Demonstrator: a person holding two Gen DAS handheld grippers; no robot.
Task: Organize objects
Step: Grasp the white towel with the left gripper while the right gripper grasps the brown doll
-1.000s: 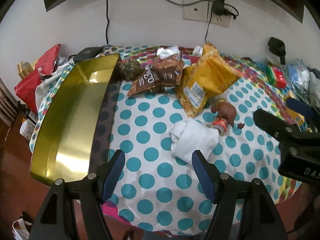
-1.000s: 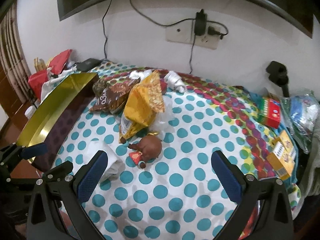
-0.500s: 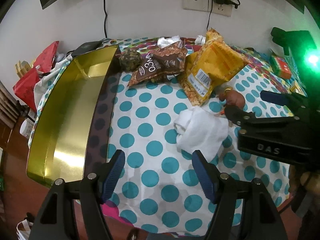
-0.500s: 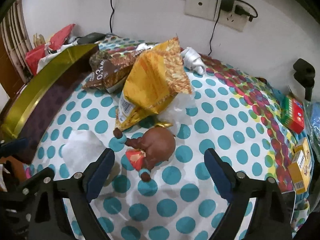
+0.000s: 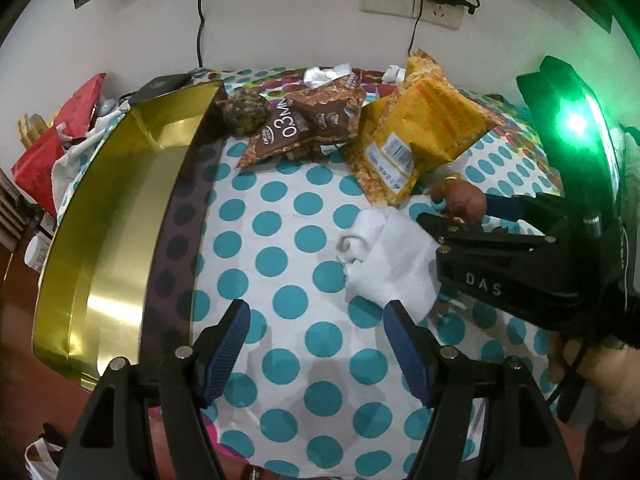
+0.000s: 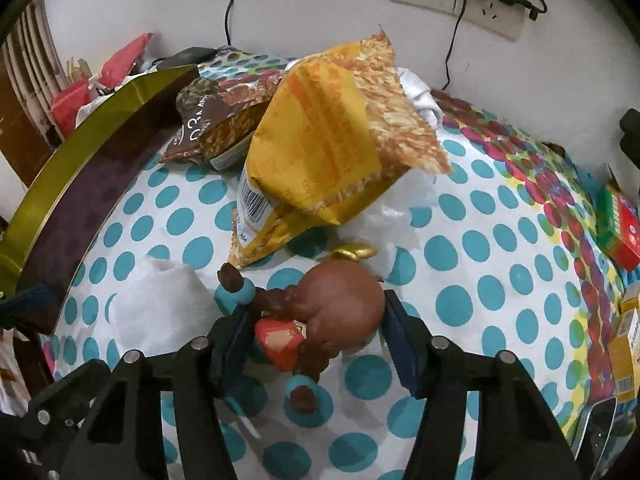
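right gripper: jaws have just been closing; brown doll figure sits between them. Right pad touches its head, left pad is against its body and arm, so it reads as clamped on the figure.
figure: lies on its side on the polka-dot cloth, head toward the right finger, red-orange part toward the left finger, one teal-cuffed limb poking out ahead-left of the jaws.
left gripper: jaws apart, nothing between them, only dotted cloth below.
white cloth bundle: just ahead-right of the left gripper's right finger, nearly touching its tip; left of the right gripper in its own view.
yellow snack bag: directly ahead of the right gripper, its lower corner just beyond the figure.
brown snack bag: far ahead of the left gripper, beside the yellow bag.
gold tray: left of the left gripper, empty.
person's hand: holds the right tool's handle, lower right of the left view.
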